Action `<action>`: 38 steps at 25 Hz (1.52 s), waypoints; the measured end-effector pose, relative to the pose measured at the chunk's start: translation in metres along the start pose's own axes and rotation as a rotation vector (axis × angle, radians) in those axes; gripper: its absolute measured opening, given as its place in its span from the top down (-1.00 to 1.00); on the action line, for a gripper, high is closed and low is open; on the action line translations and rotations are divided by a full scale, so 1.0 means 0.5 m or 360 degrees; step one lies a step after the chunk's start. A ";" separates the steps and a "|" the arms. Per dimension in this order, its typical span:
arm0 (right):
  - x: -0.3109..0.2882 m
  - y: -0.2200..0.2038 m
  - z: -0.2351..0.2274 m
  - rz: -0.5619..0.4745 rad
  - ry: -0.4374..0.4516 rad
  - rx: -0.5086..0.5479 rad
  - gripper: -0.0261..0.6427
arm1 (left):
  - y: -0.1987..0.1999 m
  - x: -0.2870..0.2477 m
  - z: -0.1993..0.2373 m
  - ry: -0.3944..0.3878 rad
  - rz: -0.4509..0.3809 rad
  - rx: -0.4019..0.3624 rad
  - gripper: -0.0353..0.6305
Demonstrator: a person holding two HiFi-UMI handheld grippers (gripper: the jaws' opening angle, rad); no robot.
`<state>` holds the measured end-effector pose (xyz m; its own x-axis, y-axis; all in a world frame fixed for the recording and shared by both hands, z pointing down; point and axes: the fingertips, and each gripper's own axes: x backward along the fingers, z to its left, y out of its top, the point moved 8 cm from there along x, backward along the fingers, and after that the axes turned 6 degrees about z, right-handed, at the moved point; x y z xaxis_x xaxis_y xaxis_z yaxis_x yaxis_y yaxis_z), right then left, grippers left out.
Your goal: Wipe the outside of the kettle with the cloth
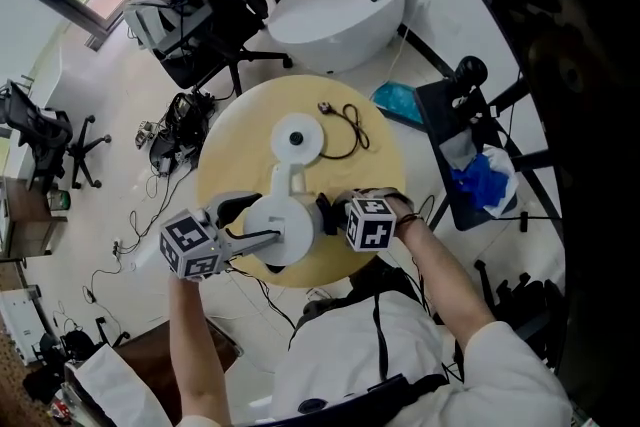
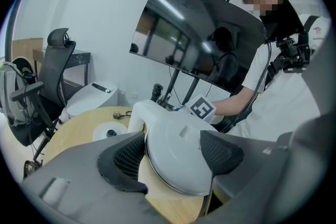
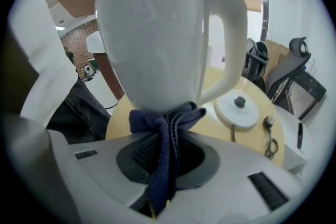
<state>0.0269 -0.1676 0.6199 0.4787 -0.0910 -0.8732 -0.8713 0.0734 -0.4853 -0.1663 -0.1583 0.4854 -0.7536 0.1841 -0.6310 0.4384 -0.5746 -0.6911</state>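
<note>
A white kettle [image 1: 280, 227] stands at the near edge of the round wooden table [image 1: 380, 155], handle toward the table's middle. My left gripper [image 1: 258, 237] comes in from the left, one pad on each side of the kettle's upper body [image 2: 178, 160], shut on it. My right gripper [image 1: 335, 215] is shut on a dark blue cloth [image 3: 165, 123], whose bunched end presses against the lower wall of the kettle [image 3: 152, 34]. In the head view the cloth [image 1: 325, 213] shows as a dark strip between the marker cube and the kettle.
The kettle's round base [image 1: 296, 137] sits at the table's middle, with its black cord and plug [image 1: 345, 120] to the right. A white bin [image 1: 340, 0] and an office chair [image 1: 215, 5] stand beyond the table. Blue cloths [image 1: 490, 180] lie on a stand at right.
</note>
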 end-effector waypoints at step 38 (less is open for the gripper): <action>-0.101 -0.005 -0.078 0.0168 -0.0037 0.0402 0.73 | 0.012 -0.016 0.011 -0.0208 0.0161 0.0006 -0.13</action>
<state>0.0006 -0.2019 0.6669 0.3914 -0.0469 -0.9190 -0.8633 0.3272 -0.3844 -0.1602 -0.1676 0.4883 -0.7631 0.0202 -0.6459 0.5133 -0.5882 -0.6249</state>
